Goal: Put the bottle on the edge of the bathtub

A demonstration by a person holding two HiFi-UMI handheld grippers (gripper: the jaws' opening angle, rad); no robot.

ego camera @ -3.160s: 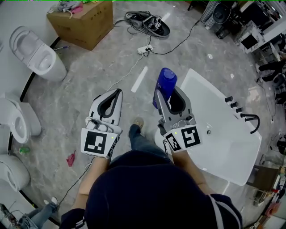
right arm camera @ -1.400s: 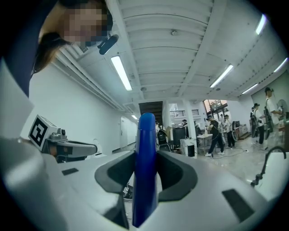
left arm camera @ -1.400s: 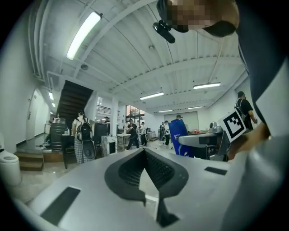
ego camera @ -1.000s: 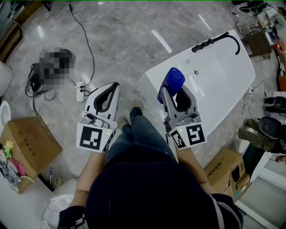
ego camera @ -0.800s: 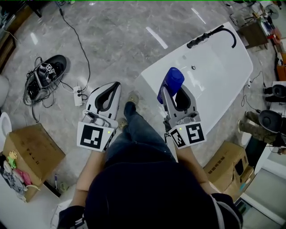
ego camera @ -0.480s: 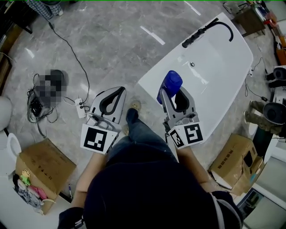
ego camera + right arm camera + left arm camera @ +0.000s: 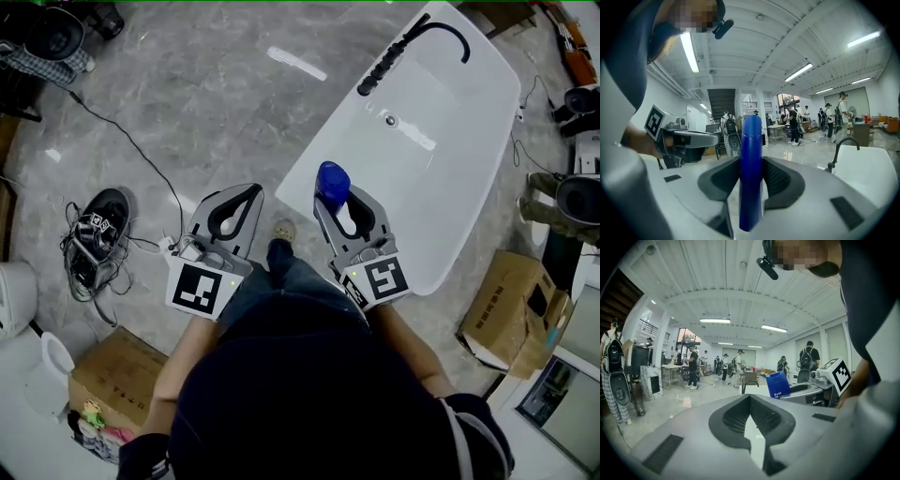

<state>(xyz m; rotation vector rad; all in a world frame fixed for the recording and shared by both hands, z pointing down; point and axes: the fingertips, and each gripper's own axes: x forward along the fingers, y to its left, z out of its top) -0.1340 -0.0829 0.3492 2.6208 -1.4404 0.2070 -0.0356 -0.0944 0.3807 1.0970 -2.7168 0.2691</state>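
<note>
Whole view has swung round since a second ago. The tub (image 7: 450, 178) now runs steeply up to the right with its black tap (image 7: 412, 42) near the top edge. The shoe (image 7: 98, 217) with its tangle of cables (image 7: 80, 267) has slid down to the left side. Both grippers went along with that turn, and the bottle (image 7: 332, 180) now shows the head camera mostly its cap end rather than its side.

So the right gripper (image 7: 339, 197) has its fingers clamped on the bottle, one pad on each side. It's dead clear in the right gripper view, where the blue bottle (image 7: 751, 168) stands upright and fills the gap between the pads. From above, it sits over the near end of the tub, just past the rim. Its base is hidden, so I can't tell whether it touches anything.

Over on the other side, the left gripper (image 7: 248, 192) is held out alongside, over the floor (image 7: 187, 112) left of the tub. Its fingers are closed tip to tip with nothing in them, and its own view shows the same, with the bottle off to the right.

The person's foot (image 7: 282, 229) is on the grey floor between the two grippers, near the tub's near corner. One cardboard box (image 7: 117, 370) is at lower left and another sits right of the tub (image 7: 511, 309). Both gripper views show people (image 7: 692, 367) standing around a big white hall in the background.
</note>
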